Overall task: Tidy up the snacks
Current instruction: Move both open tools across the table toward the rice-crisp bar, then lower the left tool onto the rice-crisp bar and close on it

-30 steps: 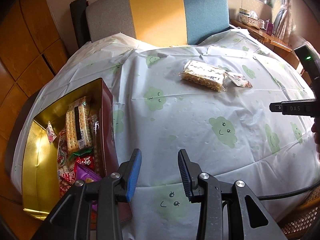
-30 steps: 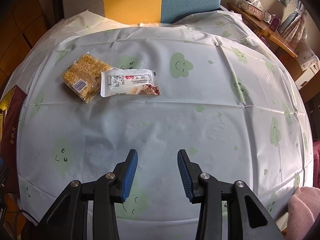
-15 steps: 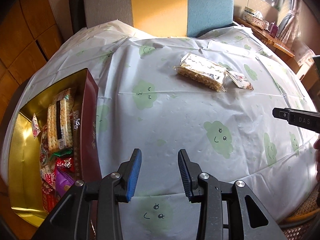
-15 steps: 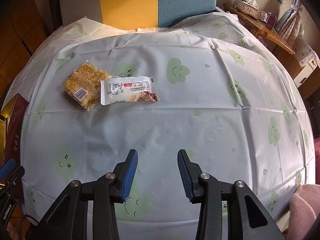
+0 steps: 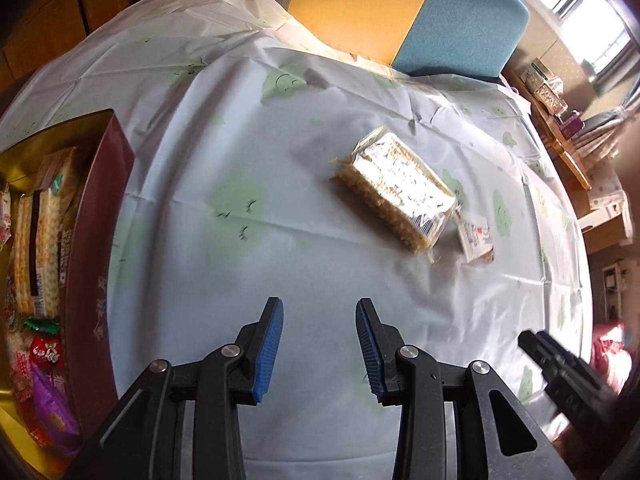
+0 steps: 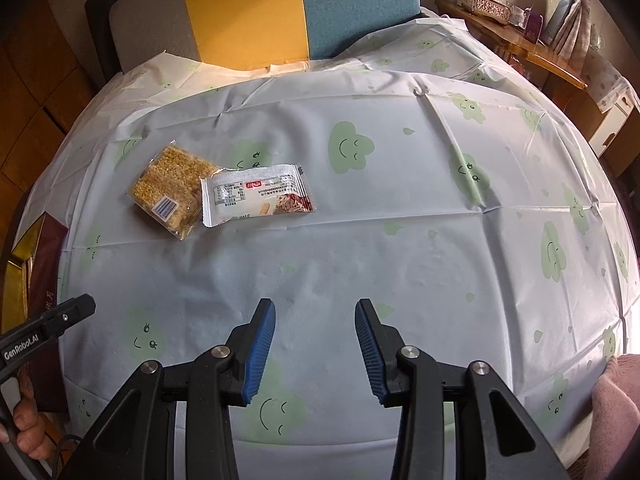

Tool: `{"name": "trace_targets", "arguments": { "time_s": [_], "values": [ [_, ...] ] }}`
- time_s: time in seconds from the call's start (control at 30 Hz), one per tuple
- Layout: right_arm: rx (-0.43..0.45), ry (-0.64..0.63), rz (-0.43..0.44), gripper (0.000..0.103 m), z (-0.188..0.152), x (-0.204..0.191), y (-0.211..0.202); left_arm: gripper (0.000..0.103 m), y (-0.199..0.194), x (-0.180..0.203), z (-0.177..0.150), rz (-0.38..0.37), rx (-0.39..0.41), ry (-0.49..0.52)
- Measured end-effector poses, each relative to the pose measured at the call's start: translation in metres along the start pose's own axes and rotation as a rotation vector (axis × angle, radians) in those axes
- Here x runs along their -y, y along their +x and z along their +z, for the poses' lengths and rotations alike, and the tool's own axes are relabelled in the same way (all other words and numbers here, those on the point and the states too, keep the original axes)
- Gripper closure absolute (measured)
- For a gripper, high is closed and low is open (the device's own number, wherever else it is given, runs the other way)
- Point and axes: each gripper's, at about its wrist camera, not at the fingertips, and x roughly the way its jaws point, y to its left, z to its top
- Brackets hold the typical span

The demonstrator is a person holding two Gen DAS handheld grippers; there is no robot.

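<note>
A clear pack of yellow crispy snack (image 5: 394, 188) (image 6: 170, 190) lies on the table, with a white wrapped snack bar (image 5: 476, 240) (image 6: 256, 194) touching its right side. A gold tin with dark red walls (image 5: 98, 240) at the left holds cracker packs (image 5: 38, 240) and other wrapped snacks (image 5: 44, 360). My left gripper (image 5: 319, 320) is open and empty, above the cloth short of the yellow pack. My right gripper (image 6: 315, 320) is open and empty, further right and nearer the front edge.
The round table wears a white cloth with green cloud faces (image 6: 352, 148). A chair back in grey, yellow and blue (image 6: 248, 12) stands behind it. A wooden sideboard with boxes (image 6: 500, 4) is at the far right. Pink fabric (image 6: 616, 400) lies at the right edge.
My left gripper has moved forward and right toward the yellow pack, which looms larger; the tin has slid to the left edge. My right gripper has barely moved. Both stay open.
</note>
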Motion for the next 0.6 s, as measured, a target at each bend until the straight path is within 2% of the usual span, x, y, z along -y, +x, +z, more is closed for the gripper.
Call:
{"name": "trace_targets", "arguments": {
  "time_s": [0.13,0.33,0.37,0.4,0.5,0.6],
  "values": [
    [0.002,0.011,0.022,0.061,0.0,0.001,-0.002,0.058,0.013,0.017,0.03,-0.009,-0.003,-0.067],
    [0.005,0.043,0.056,0.061,0.001,0.005,-0.006,0.047,0.047,0.041,0.066,-0.007,-0.063,-0.167],
    [0.007,0.05,0.066,0.061,0.002,0.006,-0.007,0.04,0.051,0.046,0.072,-0.009,-0.063,-0.177],
    [0.011,0.058,0.074,0.061,0.002,0.007,-0.008,0.032,0.056,0.05,0.076,0.002,-0.065,-0.184],
    [0.016,0.076,0.099,0.061,0.003,0.01,-0.011,0.026,0.067,0.062,0.087,0.03,-0.089,-0.201],
    [0.018,0.088,0.135,0.061,0.003,0.011,-0.014,0.021,0.074,0.072,0.095,0.074,-0.068,-0.211]
  ]
}}
